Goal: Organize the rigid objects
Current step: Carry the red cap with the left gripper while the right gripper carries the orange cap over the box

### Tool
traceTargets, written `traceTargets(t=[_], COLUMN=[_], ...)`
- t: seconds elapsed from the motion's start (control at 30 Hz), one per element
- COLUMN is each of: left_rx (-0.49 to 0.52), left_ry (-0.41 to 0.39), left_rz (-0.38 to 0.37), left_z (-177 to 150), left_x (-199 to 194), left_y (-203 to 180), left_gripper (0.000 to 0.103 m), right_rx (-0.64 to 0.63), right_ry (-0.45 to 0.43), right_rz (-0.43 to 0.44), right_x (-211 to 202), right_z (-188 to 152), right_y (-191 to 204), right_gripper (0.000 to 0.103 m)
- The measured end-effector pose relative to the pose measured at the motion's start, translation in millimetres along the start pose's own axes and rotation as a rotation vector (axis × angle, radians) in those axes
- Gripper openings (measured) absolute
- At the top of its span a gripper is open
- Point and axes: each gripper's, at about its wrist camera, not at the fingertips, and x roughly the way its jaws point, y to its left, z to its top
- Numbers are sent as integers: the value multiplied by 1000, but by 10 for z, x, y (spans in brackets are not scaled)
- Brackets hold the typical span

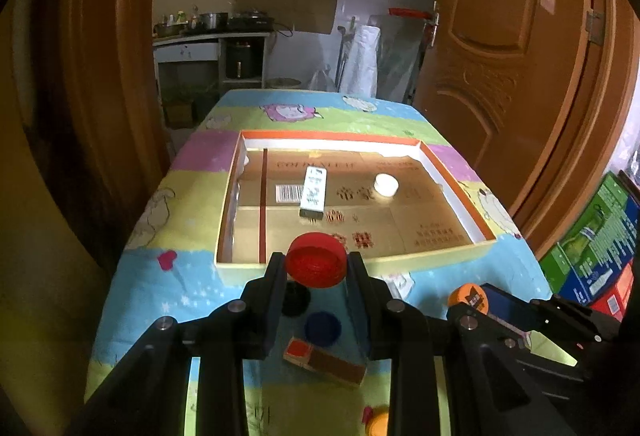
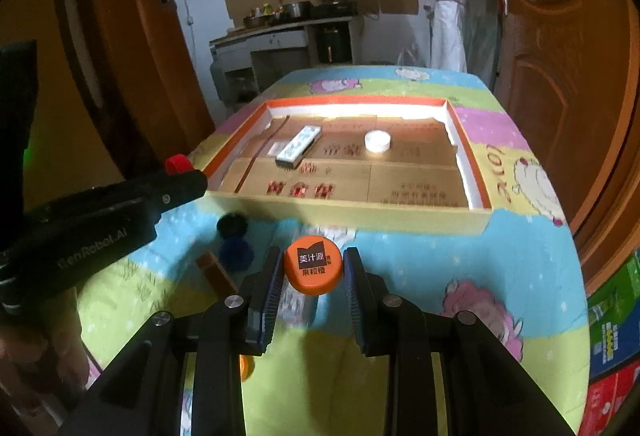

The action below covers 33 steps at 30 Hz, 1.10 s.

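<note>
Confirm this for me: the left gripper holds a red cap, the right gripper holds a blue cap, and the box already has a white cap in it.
Wrong on one point: the right gripper holds an orange cap, per the right wrist view. The rest stands.

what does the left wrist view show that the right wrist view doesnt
Only the left wrist view: the full matchbox lying on the tablecloth, and the whole red cap clamped in the left gripper.
Only the right wrist view: the printed label on the orange cap held by the right gripper.
Both: the shallow box holding a white cap and a white packet.
</note>
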Motion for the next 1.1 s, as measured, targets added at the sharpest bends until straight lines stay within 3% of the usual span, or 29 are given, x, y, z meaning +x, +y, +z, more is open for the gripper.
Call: traceTargets(t=[0.57, 1.1], left_rx=[34, -14], left_ry=[-21, 11], left_rz=[10, 49], left_z=[447, 776], left_x=[241, 713], left_y=[-124, 169], left_gripper=[31, 31], right_rx=[22, 14], right_ry=[-79, -68], right_rz=[-8, -2], right_x=[109, 495], right_z=[501, 878], right_y=[-248, -407], right_gripper=[31, 31])
